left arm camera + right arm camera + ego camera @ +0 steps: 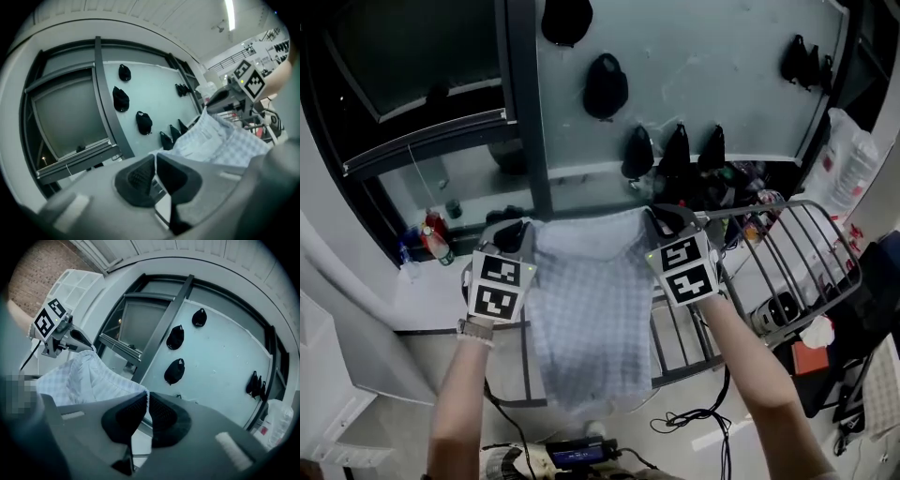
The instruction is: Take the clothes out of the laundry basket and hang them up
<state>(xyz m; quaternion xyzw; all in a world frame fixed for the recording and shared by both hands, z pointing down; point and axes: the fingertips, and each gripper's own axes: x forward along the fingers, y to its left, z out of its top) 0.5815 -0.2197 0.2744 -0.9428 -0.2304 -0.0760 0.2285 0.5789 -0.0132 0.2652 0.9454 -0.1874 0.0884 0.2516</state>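
The checked garment [591,319] hangs in the air over the drying rack [811,246], its top edge stretched level, its long axis pointing down. The left gripper [514,231] and the right gripper [671,217] each pinch one top corner

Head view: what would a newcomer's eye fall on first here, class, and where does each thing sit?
A pale checked garment hangs spread at the middle, its top corners pinched in the shut jaws of the left gripper and the right gripper. Under it and to its right stands a wire drying rack, and above, dark caps hang on the pale wall.
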